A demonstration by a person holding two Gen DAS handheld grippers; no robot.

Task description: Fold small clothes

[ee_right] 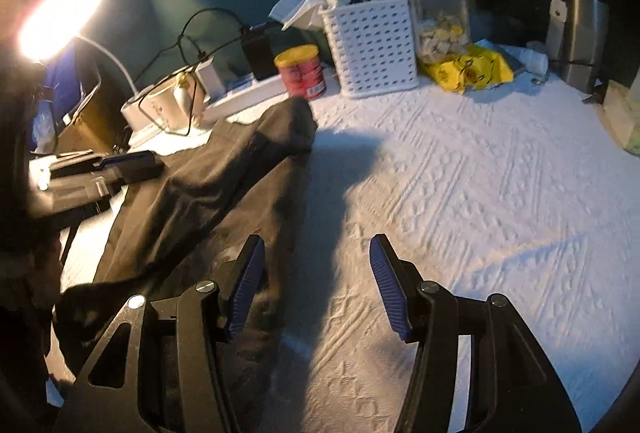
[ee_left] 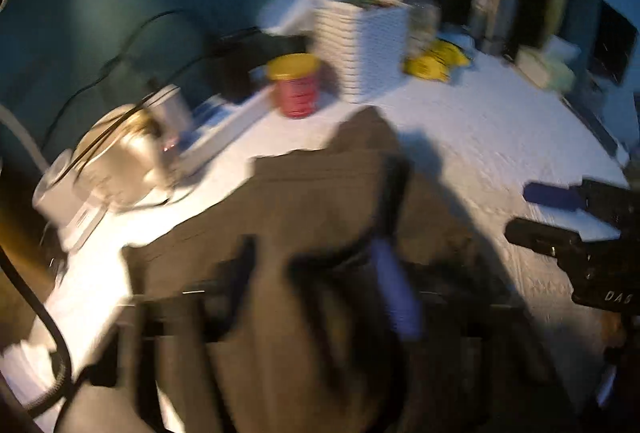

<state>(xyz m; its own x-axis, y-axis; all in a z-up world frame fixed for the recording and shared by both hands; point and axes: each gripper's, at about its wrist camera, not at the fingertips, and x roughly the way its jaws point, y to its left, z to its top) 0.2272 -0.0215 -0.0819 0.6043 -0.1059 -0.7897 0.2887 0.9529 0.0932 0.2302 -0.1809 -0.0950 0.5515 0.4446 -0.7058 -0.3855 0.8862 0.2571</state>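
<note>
Both sets of jaws stand apart with nothing clamped. On my right gripper the blue ribbed pads are spread wide over the white textured tablecloth, its left finger just at the edge of the dark grey-brown garment. My left gripper is badly blurred in its own view, but the gap between its fingers shows, with the dark cloth lying under and between them; I cannot tell whether either finger touches the fabric. From the right wrist view it reaches in from the garment's left side, fingers parted.

That garment lies spread on the tablecloth in a long rumpled strip, its far end just short of the red tin with the yellow lid. Right of the tin stands a white perforated plastic basket, then a clear jar with a white lid and a crumpled yellow bag in front of it. Left of the tin, a white power strip with black cables sits by the teal wall, and a bright lamp glares further left.
</note>
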